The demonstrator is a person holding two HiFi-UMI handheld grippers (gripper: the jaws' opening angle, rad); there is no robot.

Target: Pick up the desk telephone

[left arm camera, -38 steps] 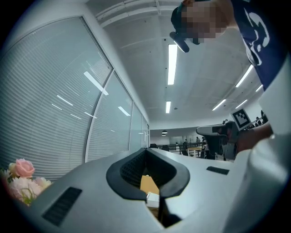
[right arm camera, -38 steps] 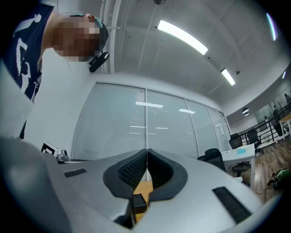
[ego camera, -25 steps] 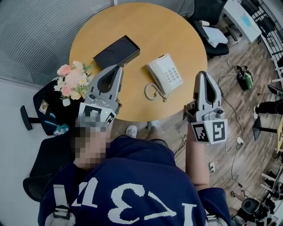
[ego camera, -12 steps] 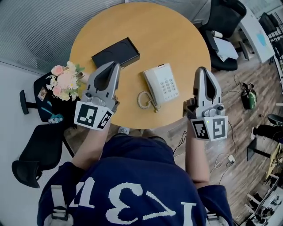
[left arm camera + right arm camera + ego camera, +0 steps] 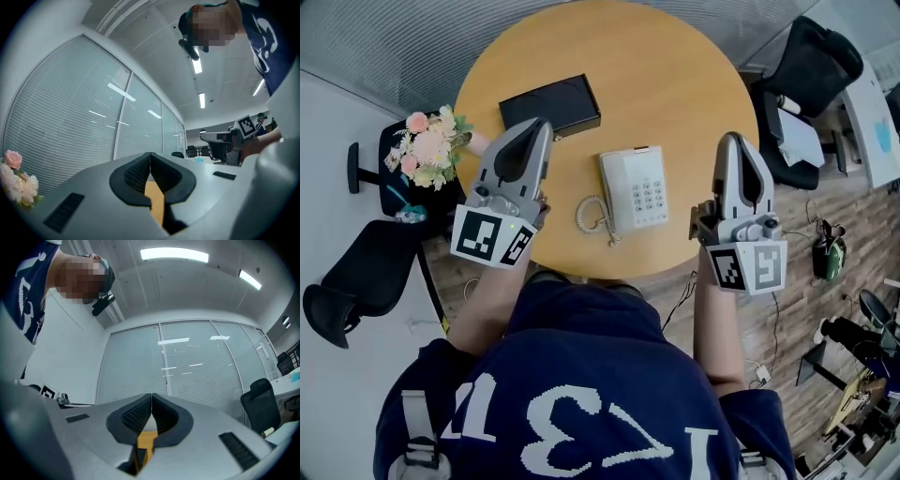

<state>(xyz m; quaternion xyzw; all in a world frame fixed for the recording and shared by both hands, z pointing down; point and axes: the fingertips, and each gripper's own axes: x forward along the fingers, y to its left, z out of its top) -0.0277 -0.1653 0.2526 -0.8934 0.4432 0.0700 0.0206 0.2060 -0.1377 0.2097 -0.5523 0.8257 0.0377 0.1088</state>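
Observation:
A white desk telephone [image 5: 635, 188] with a coiled cord [image 5: 592, 217] lies on the round wooden table [image 5: 675, 75], near its front edge. My left gripper [image 5: 539, 126] is shut and empty, hovering over the table to the left of the phone. My right gripper [image 5: 731, 141] is also shut and empty, to the right of the phone over the table's right edge. Both point away from me, slightly upward. In the left gripper view the jaws [image 5: 150, 155] meet with nothing between them, and the same holds for the right gripper [image 5: 152, 397]. The phone shows in neither gripper view.
A flat black box [image 5: 549, 105] lies on the table behind the left gripper. A bouquet of pink and white flowers [image 5: 428, 145] sits at the table's left edge. Black office chairs stand at the left [image 5: 356, 281] and upper right [image 5: 811, 70]. Blinds cover glass walls beyond.
Both grippers have moved forward over the table, the right one more, and now flank the phone more closely. The head view has shifted, so the table sits more centred.

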